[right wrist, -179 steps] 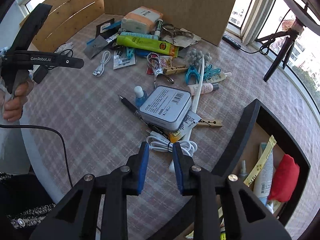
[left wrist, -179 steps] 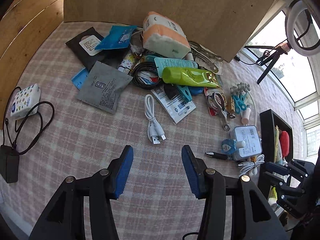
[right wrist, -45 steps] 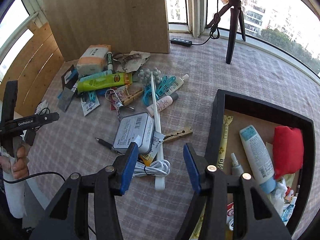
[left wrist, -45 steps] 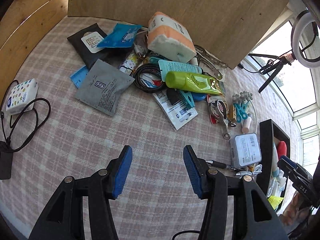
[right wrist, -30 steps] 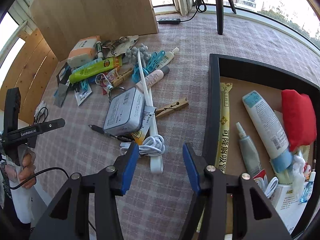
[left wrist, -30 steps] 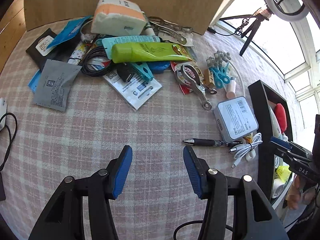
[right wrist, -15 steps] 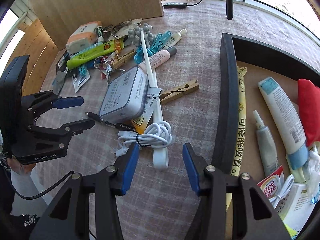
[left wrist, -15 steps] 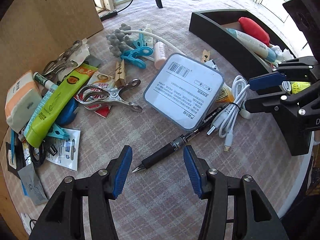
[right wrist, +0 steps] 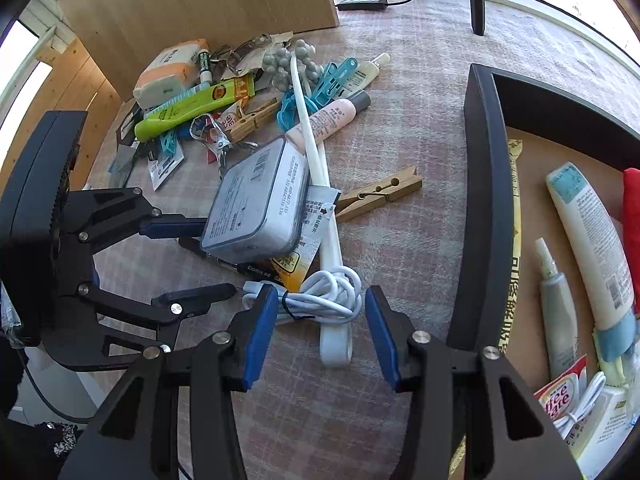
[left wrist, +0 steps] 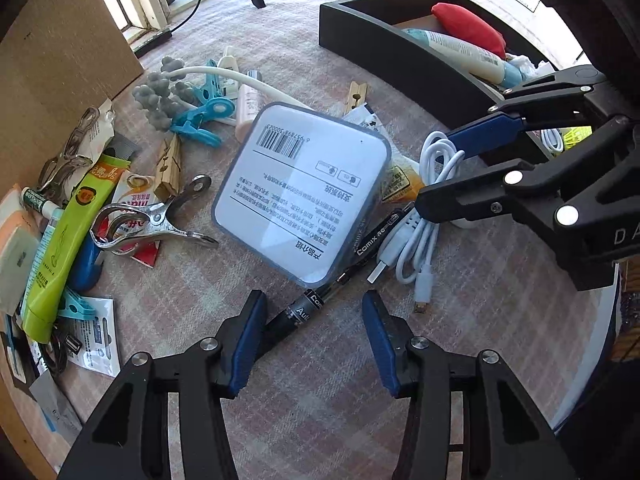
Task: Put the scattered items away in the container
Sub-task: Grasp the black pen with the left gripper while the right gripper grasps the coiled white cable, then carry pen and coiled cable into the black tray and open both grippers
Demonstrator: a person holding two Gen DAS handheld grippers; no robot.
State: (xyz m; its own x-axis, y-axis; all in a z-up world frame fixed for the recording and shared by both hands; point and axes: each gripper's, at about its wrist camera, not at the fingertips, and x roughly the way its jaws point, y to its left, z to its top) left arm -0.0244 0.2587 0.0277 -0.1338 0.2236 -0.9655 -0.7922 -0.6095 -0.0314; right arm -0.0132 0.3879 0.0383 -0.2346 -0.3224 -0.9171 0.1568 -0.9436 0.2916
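left wrist view, left to right: the left gripper [left wrist: 314, 336] straddles the black pen [left wrist: 320, 300], jaws closing but not yet pressing it, likely lined up across the barrel for a pinch. right gripper [right wrist: 320, 328] hangs unclenched over the white cable [right wrist: 320, 300], holding nothing. the black container [right wrist: 482, 200] waits just right, partly filled.

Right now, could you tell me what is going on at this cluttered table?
A person with a gripper in each hand is tidying clutter into the black container. The left gripper straddles a black pen that is partly under a white box; its jaws are closing but not yet gripping. The right gripper hangs open around a coiled white cable. Neither item is lifted yet.
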